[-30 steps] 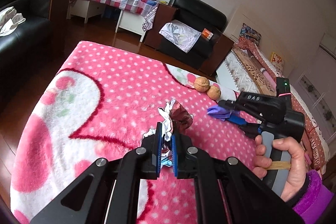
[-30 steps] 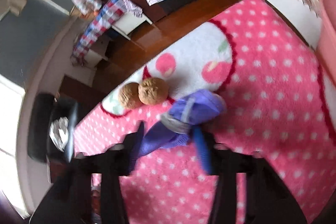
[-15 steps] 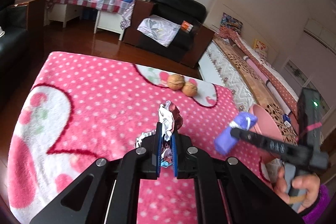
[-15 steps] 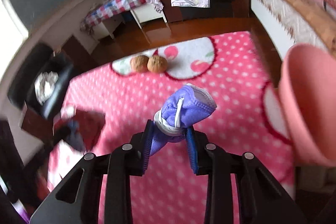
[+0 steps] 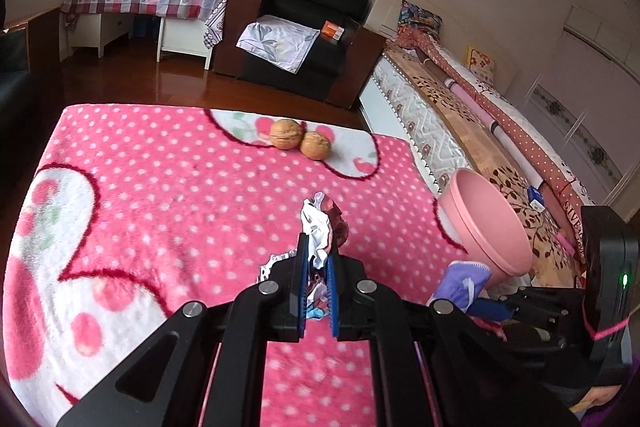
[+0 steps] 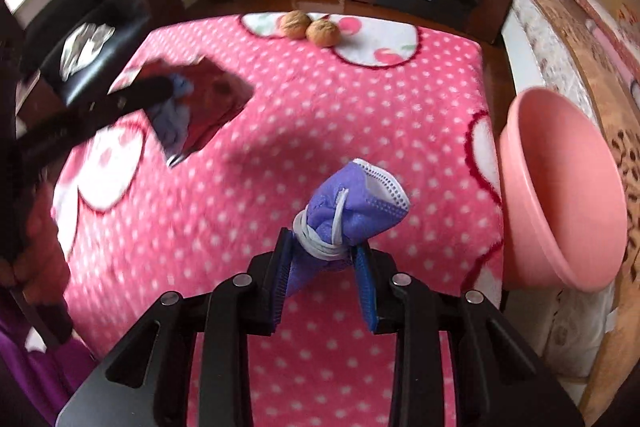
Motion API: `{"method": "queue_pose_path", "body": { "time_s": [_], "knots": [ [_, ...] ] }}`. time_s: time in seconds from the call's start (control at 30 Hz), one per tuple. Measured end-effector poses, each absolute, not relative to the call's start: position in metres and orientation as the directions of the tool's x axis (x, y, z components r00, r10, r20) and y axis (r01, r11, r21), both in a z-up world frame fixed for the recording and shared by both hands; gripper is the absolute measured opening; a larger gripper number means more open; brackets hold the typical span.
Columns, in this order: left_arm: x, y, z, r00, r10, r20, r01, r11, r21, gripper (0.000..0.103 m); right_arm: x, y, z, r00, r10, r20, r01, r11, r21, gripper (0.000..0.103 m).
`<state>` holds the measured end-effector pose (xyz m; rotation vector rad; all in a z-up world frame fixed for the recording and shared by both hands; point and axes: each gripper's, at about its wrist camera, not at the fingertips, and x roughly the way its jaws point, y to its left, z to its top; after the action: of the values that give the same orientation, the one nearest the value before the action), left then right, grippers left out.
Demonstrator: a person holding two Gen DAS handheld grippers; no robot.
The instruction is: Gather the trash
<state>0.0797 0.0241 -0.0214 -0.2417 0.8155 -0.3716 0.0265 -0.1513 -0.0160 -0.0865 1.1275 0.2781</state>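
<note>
Left gripper clamped tight on a crumpled wrapper, silver-white and dark red; the wad sticks out past the fingertips toward 12 o'clock, its lower part is hidden between the blue pads. In the right wrist view the same wrapper sits at 10 o'clock, motion-blurred, partly covered by the left gripper's black finger; print unreadable.

Right gripper closed on a rolled purple face mask, bound with its white ear loop. Left pad presses the mask's tail; the right pad's contact is hard to see behind the bundle. Mask held above the pink dotted blanket, its open end pointing to 1 o'clock. In the left wrist view the mask shows at 4 o'clock, half hidden behind the left gripper's frame; the right gripper's fingertips are not visible there.

Pink basin at 3 o'clock in the right wrist view, just off the blanket's edge, tilted, interior not visible, lower rim cut by the blanket edge. Same basin at 3 o'clock in the left wrist view.

Two walnuts touching each other at 12 o'clock on the blanket, well apart from both grippers.

Purple sleeve at 8 o'clock, blurred, cut off by the frame.
</note>
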Motion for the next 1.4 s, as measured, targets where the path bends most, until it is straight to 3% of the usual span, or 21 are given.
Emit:
{"method": "queue_pose_path", "body": {
  "time_s": [0.17,0.57,0.9,1.4],
  "knots": [
    [0.075,0.011,-0.024,0.611,-0.413,-0.675,0.21,0.907,-0.365,0.007,0.009,-0.148,-0.015,0.39,0.176,-0.904,-0.355,0.934,0.028,0.031],
    [0.068,-0.028,-0.025,0.603,-0.339,-0.722,0.154,0.937,-0.312,0.007,-0.008,-0.171,-0.027,0.375,0.282,-0.883,-0.434,0.895,0.102,0.031],
    [0.062,-0.054,-0.015,0.613,-0.266,-0.744,0.121,0.962,-0.244,0.007,-0.014,-0.191,-0.033,0.365,0.387,-0.847,-0.459,0.866,0.198,0.031],
    [0.052,-0.081,0.001,0.628,-0.267,-0.731,0.17,0.964,-0.206,0.007,-0.019,-0.221,-0.014,0.441,0.49,-0.752,-0.425,0.852,0.305,0.031]
  ]
}}
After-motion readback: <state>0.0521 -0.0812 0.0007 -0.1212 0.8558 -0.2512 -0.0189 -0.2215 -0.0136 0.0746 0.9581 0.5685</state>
